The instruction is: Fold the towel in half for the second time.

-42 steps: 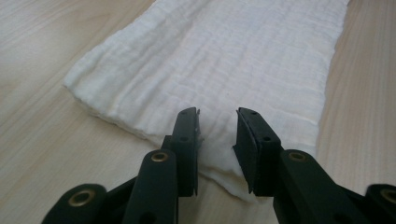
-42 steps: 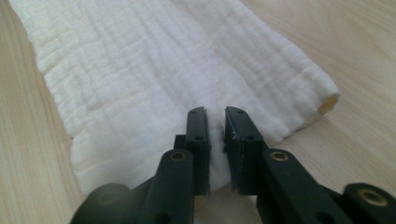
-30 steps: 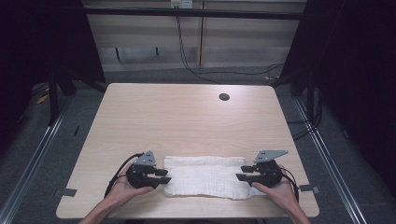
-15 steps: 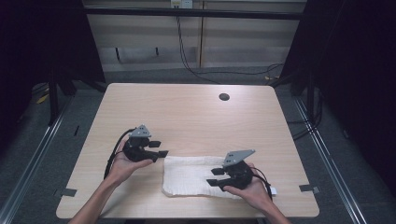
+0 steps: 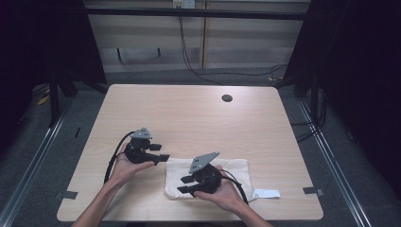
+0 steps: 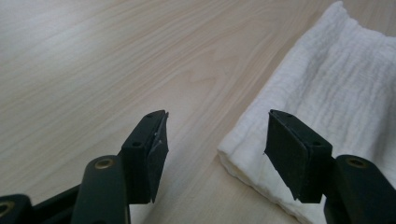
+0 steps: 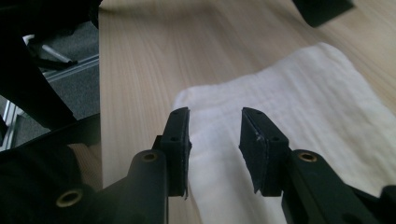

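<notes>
On table [image 5: 189, 113]: folded cloth [image 5: 236, 168]; paper tag [image 5: 266, 193], probably label, beside it.

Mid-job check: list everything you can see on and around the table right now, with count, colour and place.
cloth: one, white, folded, near edge of the table, right of centre
label: one, white, flat on the table at the cloth's right end
table: one, light wood, centre of the high view
hole: one, dark, round, in the tabletop's far right part
cables: several, black, on the floor beyond the table
left gripper: one, black, jaws open, just left of the cloth's left end
right gripper: one, black, jaws open, over the cloth's near left part
hands: two, holding the grippers
</notes>
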Tool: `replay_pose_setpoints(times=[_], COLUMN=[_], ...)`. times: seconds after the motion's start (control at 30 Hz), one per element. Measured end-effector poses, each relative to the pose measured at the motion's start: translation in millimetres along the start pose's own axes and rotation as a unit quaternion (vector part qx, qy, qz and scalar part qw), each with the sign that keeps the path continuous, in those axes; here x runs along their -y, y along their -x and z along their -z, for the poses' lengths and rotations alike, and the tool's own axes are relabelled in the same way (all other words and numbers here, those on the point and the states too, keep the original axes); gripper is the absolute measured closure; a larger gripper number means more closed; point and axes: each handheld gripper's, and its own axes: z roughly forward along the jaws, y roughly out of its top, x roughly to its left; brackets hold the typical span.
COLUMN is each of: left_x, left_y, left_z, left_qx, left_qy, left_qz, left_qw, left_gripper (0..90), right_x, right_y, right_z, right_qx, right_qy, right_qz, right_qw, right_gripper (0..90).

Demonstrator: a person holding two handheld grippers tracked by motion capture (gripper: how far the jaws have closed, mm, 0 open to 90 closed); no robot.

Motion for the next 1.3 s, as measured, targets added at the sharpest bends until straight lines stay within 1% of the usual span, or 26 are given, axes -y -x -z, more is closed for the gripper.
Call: replay_pose_setpoints(times=[0.03,0.07,0.13,0.17,0.2,0.27,0.3,0.37,0.4,0.47,0.5,0.53,0.6,0.63,0.67,0.73,0.77,0.8,0.83,0.93,1.03,1.07,1.13,1.17,1.27,1.3], left_x=[0.2,0.3,0.3,0.4,0.5,0.8,1.1,1.5,1.8,2.1,2.3,2.4,2.7,3.2,3.7,5.1,5.7,6.0,6.4,7.3,9.3,9.7,10.4,10.5,10.7,11.5], left_y=[0.5,0.8,1.8,2.8,3.3,5.3,5.7,5.3,4.6,3.1,2.5,2.0,0.5,0.1,-0.1,0.6,1.5,2.7,4.2,6.8,8.2,8.6,10.1,10.2,10.1,9.7], left_z=[-1.1,-1.9,-3.5,-4.5,-4.9,-6.0,-6.3,-5.9,-6.0,-5.7,-5.4,-5.1,-4.9,-5.5,-6.6,-10.1,-12.1,-13.5,-15.1,-18.2,-22.2,-23.1,-24.6,-24.8,-24.0,-24.4], left_qx=[-0.004,-0.003,-0.009,-0.015,-0.015,-0.017,-0.016,-0.017,-0.017,-0.020,-0.020,-0.020,-0.019,-0.020,-0.019,-0.015,-0.011,-0.008,-0.002,0.009,0.013,0.014,0.016,0.017,0.021,0.022], left_qy=[-0.003,-0.004,-0.003,0.000,0.000,-0.005,-0.004,-0.006,-0.003,-0.005,-0.004,-0.004,0.000,-0.001,-0.005,-0.012,-0.019,-0.022,-0.027,-0.031,-0.038,-0.045,-0.051,-0.056,-0.060,-0.055], left_qz=[-0.004,-0.004,-0.008,-0.008,-0.008,-0.011,-0.012,-0.011,-0.010,-0.008,-0.005,-0.005,-0.003,0.000,0.000,-0.002,-0.008,-0.009,-0.014,-0.023,-0.030,-0.033,-0.038,-0.041,-0.041,-0.041], left_qw=[1.0000,1.0000,0.9999,0.9999,0.9998,0.9998,0.9998,0.9998,0.9998,0.9998,0.9998,0.9998,0.9998,0.9998,0.9998,0.9998,0.9997,0.9997,0.9995,0.9992,0.9987,0.9983,0.9978,0.9974,0.9971,0.9974], left_gripper=[38.8,38.9,39.0,39.0,39.0,38.7,38.5,38.4,38.3,38.1,38.1,38.1,38.4,38.4,38.6,39.3,39.6,40.9,41.8,46.4,50.0,51.1,52.7,53.1,51.4,52.0], right_x=[-1.9,-4.9,-8.8,-11.1,-13.7,-15.3,-15.8,-16.2,-15.2,-11.3,-8.5,-5.2,-3.1,-2.6,-1.4,0.7,0.7,0.8,0.9,1.3,1.6,1.7,1.7,1.8,1.5,1.4], right_y=[-1.2,-2.6,-4.9,-6.1,-8.9,-13.0,-14.6,-18.6,-19.8,-20.9,-21.7,-22.9,-27.0,-27.9,-27.9,-26.7,-26.0,-25.8,-25.6,-25.8,-24.4,-24.0,-24.1,-23.9,-23.7,-23.6], right_z=[-4.4,-11.6,-21.1,-25.7,-30.2,-35.5,-37.8,-41.5,-44.1,-49.7,-52.2,-53.1,-53.7,-53.7,-53.7,-52.9,-52.3,-51.4,-51.1,-50.1,-49.4,-49.3,-49.1,-49.2,-49.2,-49.2], right_qx=[-0.003,-0.006,-0.011,-0.014,-0.015,-0.008,-0.011,-0.003,-0.006,0.009,0.011,0.013,0.030,0.033,0.035,0.038,0.037,0.037,0.036,0.030,0.023,0.022,0.023,0.022,0.020,0.020], right_qy=[-0.002,-0.008,-0.013,-0.016,-0.021,-0.023,-0.021,-0.022,-0.033,-0.040,-0.046,-0.031,-0.026,-0.024,-0.019,-0.011,-0.012,-0.016,-0.016,-0.018,-0.017,-0.016,-0.018,-0.018,-0.018,-0.018], right_qz=[0.002,0.009,0.013,0.019,0.020,0.041,0.050,0.052,0.053,0.060,0.053,0.062,0.079,0.080,0.077,0.069,0.068,0.066,0.064,0.055,0.049,0.049,0.047,0.046,0.044,0.044], right_qw=[1.0000,0.9999,0.9998,0.9996,0.9995,0.9989,0.9985,0.9984,0.9981,0.9974,0.9975,0.9975,0.9961,0.9959,0.9962,0.9968,0.9969,0.9970,0.9972,0.9979,0.9984,0.9984,0.9985,0.9986,0.9987,0.9987], right_gripper=[63.5,63.4,63.3,63.3,64.0,66.0,66.4,65.4,64.8,62.2,62.5,63.2,65.9,70.0,74.6,79.3,82.0,83.4,83.9,84.8,85.0,85.0,85.0,85.0,85.0,85.0])
